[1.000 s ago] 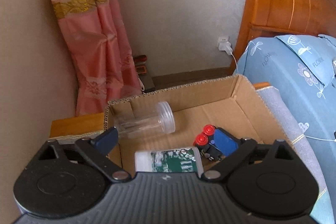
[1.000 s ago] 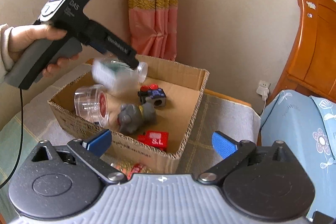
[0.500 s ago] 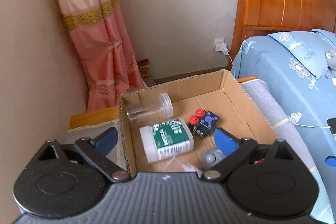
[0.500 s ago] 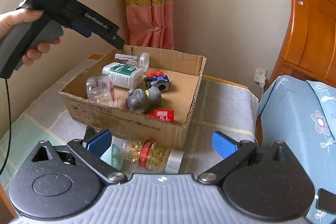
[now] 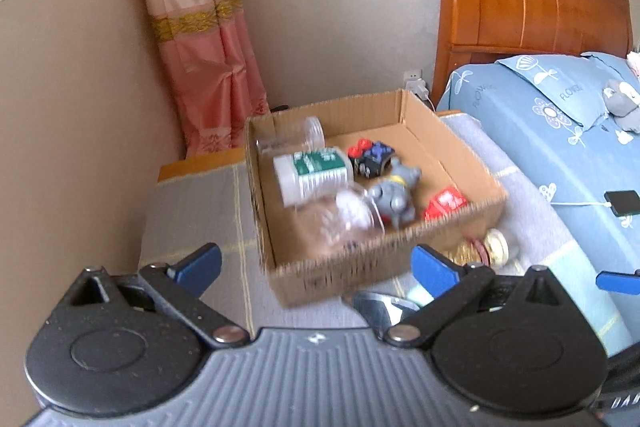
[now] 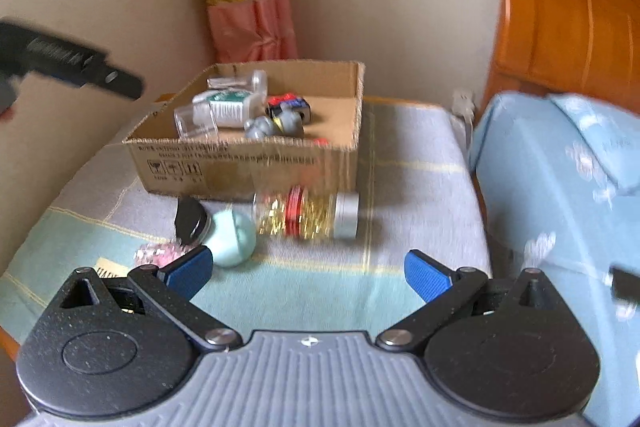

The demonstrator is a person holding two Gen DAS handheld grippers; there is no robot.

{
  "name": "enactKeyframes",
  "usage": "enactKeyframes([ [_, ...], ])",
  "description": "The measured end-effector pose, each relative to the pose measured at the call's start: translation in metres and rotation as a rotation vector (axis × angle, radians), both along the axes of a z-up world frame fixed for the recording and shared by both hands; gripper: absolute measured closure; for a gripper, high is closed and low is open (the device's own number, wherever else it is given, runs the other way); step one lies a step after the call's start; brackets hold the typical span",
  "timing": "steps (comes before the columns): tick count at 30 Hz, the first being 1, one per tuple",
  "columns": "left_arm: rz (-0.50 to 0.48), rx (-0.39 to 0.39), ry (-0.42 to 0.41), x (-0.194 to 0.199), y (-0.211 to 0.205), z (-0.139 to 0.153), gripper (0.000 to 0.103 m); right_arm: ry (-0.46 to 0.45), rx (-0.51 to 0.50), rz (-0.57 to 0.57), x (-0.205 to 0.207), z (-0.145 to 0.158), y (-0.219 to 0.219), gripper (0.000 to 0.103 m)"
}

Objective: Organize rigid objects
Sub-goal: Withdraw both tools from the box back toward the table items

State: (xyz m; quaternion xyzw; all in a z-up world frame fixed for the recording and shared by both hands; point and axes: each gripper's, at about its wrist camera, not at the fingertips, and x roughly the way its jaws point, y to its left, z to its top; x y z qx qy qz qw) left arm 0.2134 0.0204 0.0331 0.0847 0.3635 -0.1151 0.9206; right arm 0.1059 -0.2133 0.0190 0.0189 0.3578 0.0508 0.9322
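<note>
Right, nearest the right gripper (image 6: 308, 273), jaws spread wide with nothing between them, is bare blanket (image 6: 320, 291) at the near edge of the covered table, and that gripper looks lined up on the leftovers. Just beyond its left finger sit a pink beaded thing (image 6: 158, 253), too blurred to name, a pale green ball (image 6: 234, 239) and a small black-lidded piece (image 6: 190, 221), all bunched close together toward the table's near left side. Touching or just beside the ball lies the gold-filled jar (image 6: 306, 213) on its side, silver cap toward the right, right up against the front wall of the cardboard box (image 6: 248, 169). So that is four pieces not yet packed, by my count. Over to the left gripper (image 5: 316, 263): its jaws are opening, nothing between them, and it hangs off the box's near corner. Inside the box, the job looks well along: a clear container (image 5: 344, 217) near the front wall, a grey toy figure (image 5: 394, 193) and a red block (image 5: 446, 203) beside it, the green-labelled white bottle (image 5: 314, 175) lying flat behind, a red-and-blue cube toy (image 5: 370, 159), and a clear jar (image 5: 288, 139) at the far corner. Six in, roughly four to go, I would judge, with the jar the easiest reach.
</note>
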Motion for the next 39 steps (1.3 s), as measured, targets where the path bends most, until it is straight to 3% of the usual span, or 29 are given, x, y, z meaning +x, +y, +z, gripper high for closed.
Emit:
enactKeyframes([
  [3, 0.012, -0.039, 0.017, -0.018, 0.007, -0.012, 0.002, 0.032, 0.108, -0.060, -0.014, -0.011, -0.005, 0.000],
  [6, 0.025, -0.082, 0.042, -0.030, 0.010, -0.025, 0.002, 0.065, 0.146, -0.121, -0.025, -0.022, -0.007, 0.000],
  [10, 0.028, -0.081, 0.043, -0.039, 0.007, -0.046, 0.002, 0.084, 0.105, -0.160, -0.034, -0.031, -0.006, 0.000],
  [14, 0.023, -0.040, 0.038, -0.041, -0.006, -0.068, 0.002, 0.087, -0.001, -0.178, -0.029, -0.040, -0.003, 0.000],
  [24, -0.003, -0.059, 0.055, -0.036, -0.030, -0.106, 0.002, 0.110, -0.123, -0.127, -0.016, -0.066, 0.003, 0.000],
  [32, 0.022, -0.049, 0.082, -0.024, -0.031, -0.121, 0.002, 0.112, -0.134, -0.086, -0.010, -0.070, 0.007, 0.000],
  [39, 0.063, -0.021, 0.104, -0.036, -0.007, -0.134, 0.002, 0.121, -0.138, -0.081, -0.009, -0.072, 0.008, 0.000],
])
